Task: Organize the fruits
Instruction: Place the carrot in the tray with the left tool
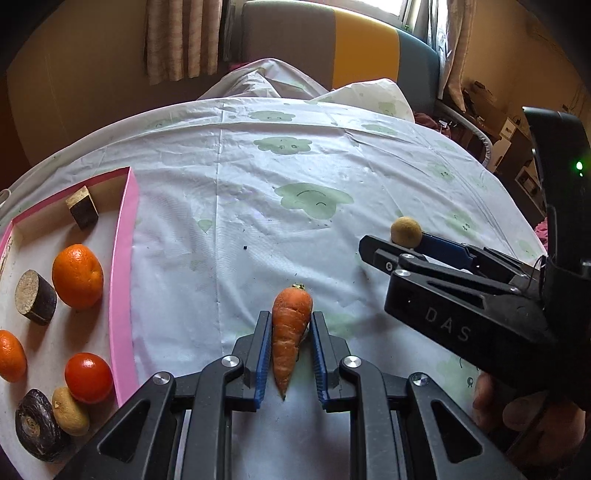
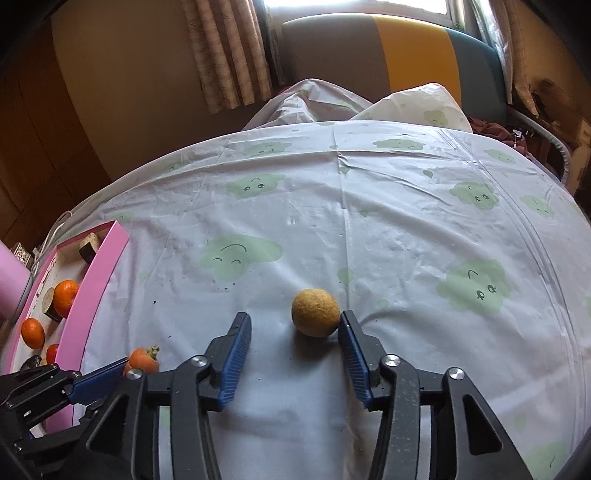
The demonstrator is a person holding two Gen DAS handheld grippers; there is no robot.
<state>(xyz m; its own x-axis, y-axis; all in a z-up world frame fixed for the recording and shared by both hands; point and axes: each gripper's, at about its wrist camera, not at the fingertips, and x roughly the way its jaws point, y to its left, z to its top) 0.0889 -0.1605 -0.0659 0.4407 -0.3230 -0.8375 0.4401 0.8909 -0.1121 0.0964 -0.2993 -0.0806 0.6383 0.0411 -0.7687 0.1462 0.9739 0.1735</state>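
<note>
The left tongs (image 1: 291, 354) squeeze the carrot (image 1: 290, 332) over the table (image 1: 258, 221). Carry it gently to the pink tray (image 1: 123, 280). The right tongs (image 2: 295, 332) are open around the brown ball (image 2: 315, 312).

carrot (image 1: 290, 336) clamped upright; brown round fruit (image 2: 316, 312) on cloth.

Beyond fingers: striped curtains (image 2: 229, 55), bright window (image 2: 354, 5), grey-yellow-teal headboard (image 2: 399, 48), tan wall (image 1: 81, 85).
</note>
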